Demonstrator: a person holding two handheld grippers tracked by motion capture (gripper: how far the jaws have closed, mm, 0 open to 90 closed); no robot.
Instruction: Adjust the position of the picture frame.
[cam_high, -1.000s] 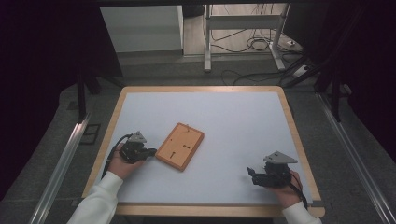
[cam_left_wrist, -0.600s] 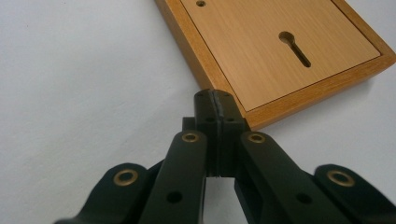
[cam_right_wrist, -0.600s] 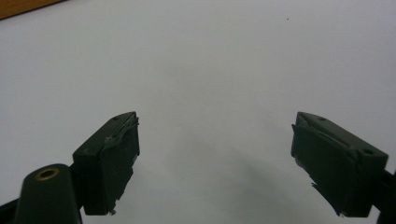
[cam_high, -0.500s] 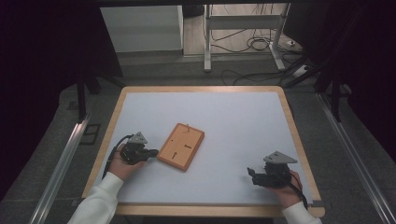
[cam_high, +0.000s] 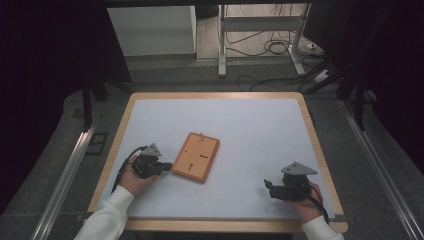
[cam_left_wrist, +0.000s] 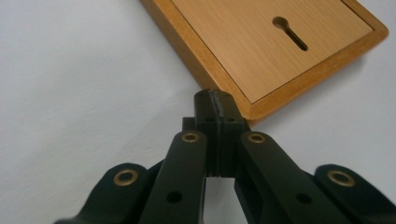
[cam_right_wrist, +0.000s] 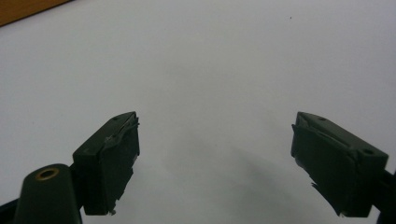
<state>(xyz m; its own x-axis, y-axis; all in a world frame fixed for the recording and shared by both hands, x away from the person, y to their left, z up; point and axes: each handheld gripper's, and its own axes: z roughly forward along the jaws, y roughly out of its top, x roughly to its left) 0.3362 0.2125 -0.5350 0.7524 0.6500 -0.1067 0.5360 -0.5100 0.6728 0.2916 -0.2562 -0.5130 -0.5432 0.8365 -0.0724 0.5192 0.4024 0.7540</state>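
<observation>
A flat wooden frame (cam_high: 196, 156) lies back side up on the white table top, with a keyhole slot (cam_left_wrist: 290, 34) in its panel. My left gripper (cam_high: 167, 165) lies low at the frame's left near corner. Its jaws are shut with nothing between them. In the left gripper view the left gripper's closed tips (cam_left_wrist: 215, 99) meet the rim of the frame (cam_left_wrist: 219, 74) just short of that corner; I cannot tell if they press on it. My right gripper (cam_high: 269, 188) rests near the table's front right, well away from the frame. The right gripper (cam_right_wrist: 215, 154) has its jaws wide open over bare white surface.
The table (cam_high: 310, 127) has a raised wooden rim around the white top. Beyond its far edge are a metal stand (cam_high: 222, 45) and cables (cam_high: 272, 47) on the floor. Metal rails (cam_high: 65, 175) run along both sides of the table.
My left hand has shifted only slightly, its gripper staying at the frame's near corner. The frame and the right gripper have not moved.
</observation>
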